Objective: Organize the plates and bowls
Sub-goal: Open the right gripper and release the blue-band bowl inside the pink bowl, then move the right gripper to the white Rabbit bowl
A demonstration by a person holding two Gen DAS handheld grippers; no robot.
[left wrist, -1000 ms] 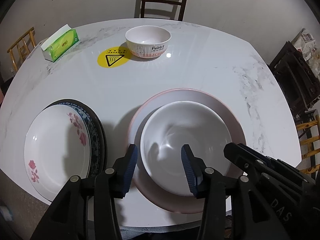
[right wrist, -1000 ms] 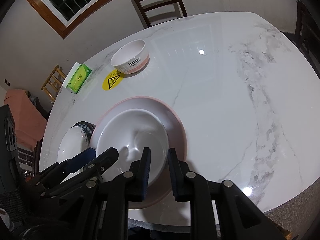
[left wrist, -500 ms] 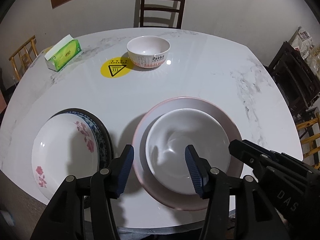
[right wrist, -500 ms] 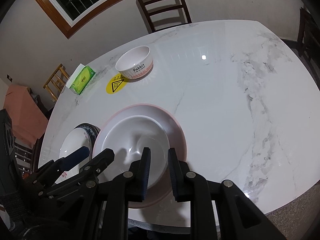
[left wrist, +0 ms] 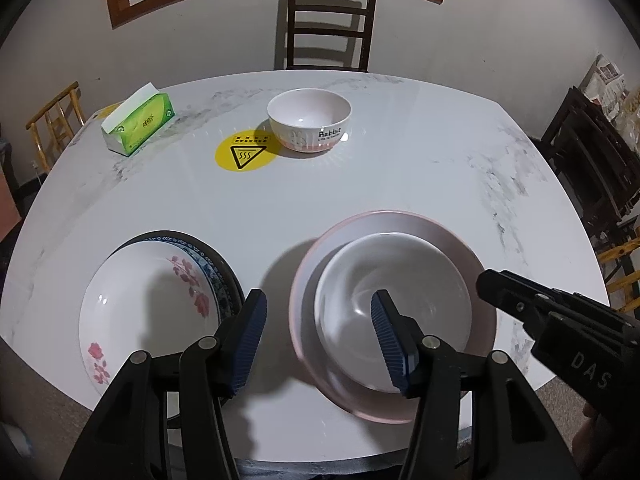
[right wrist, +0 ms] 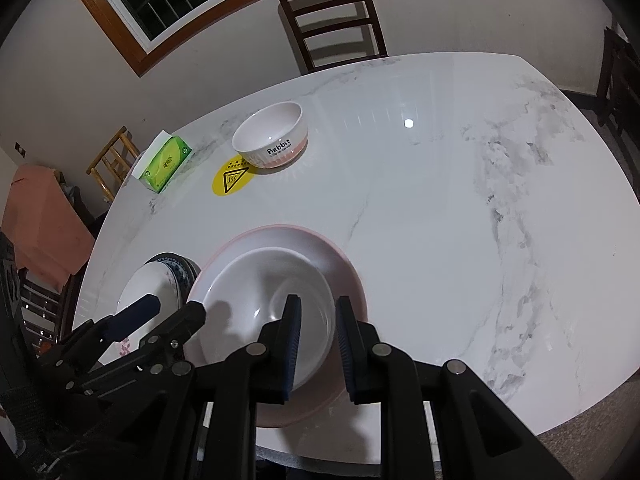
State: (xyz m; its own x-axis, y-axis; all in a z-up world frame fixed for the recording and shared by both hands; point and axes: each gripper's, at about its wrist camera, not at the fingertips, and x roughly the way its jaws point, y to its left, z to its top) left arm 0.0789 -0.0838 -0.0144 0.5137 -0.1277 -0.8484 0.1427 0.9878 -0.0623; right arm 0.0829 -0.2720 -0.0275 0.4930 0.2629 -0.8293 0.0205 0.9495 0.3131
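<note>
A white bowl point(left wrist: 390, 304) sits in a pink plate point(left wrist: 404, 224) near the table's front edge; both show in the right wrist view, bowl point(right wrist: 260, 280) and plate point(right wrist: 344, 264). A floral white plate point(left wrist: 144, 312) rests on a dark blue patterned plate point(left wrist: 208, 252) to the left. A "Rabbit" bowl point(left wrist: 309, 125) stands at the back. My left gripper point(left wrist: 316, 340) is open and empty, above the gap between the stacks. My right gripper point(right wrist: 316, 344) is narrowly open, its fingers either side of the white bowl's near rim, raised above it.
A green tissue box point(left wrist: 138, 124) lies at the back left, and a yellow warning sticker point(left wrist: 243, 155) sits beside the Rabbit bowl. Chairs stand behind the marble table point(left wrist: 440, 152) and at its sides.
Both grippers have pulled back and up from the table, so the dishes look smaller and lower. The left gripper's jaws have opened wider. The dishes have not moved.
</note>
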